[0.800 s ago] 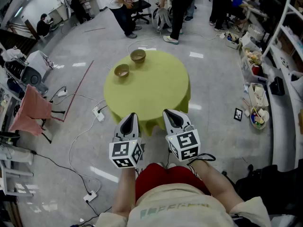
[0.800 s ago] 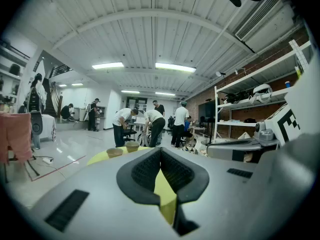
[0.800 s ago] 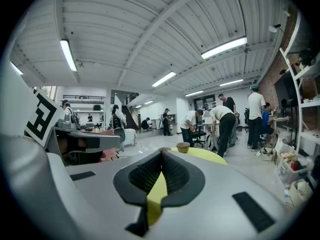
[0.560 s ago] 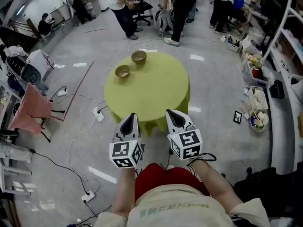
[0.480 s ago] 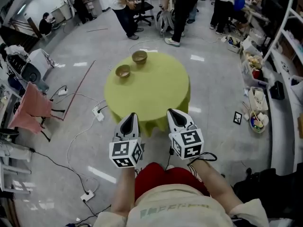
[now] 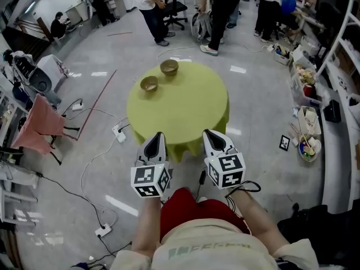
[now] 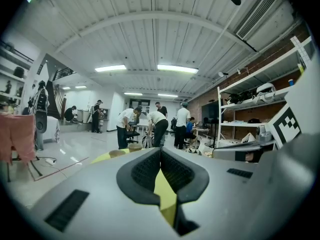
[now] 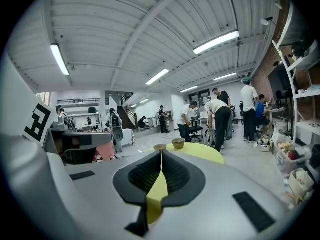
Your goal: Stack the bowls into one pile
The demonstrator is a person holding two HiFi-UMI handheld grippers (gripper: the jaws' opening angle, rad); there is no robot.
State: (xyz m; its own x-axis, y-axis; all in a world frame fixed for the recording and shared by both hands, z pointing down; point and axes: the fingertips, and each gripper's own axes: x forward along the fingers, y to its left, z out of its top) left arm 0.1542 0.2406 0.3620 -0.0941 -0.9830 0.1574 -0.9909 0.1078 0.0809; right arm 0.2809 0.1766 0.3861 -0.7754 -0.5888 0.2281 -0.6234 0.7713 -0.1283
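Starting closest in: the left gripper (image 6: 153, 142) and right gripper (image 6: 216, 141) hang side by side just short of the near edge of the round green table (image 6: 185, 114). Both have their jaws pressed together at the tips with nothing in them, and each gripper view shows the same.

Both grippers are over the floor and well away from anything to grab. The near half of the table is bare cloth.

Both bowls sit on the far left part of the table. The nearer bowl (image 6: 149, 84) is by the left rim. The farther bowl (image 6: 169, 67) is by the back rim, a bit right of the first one, close to it but not touching.

So the target's ahead and off to the left, and I'd say the left gripper has the shorter reach. They're round, so the approach angle shouldn't matter. Jaws need opening first though.
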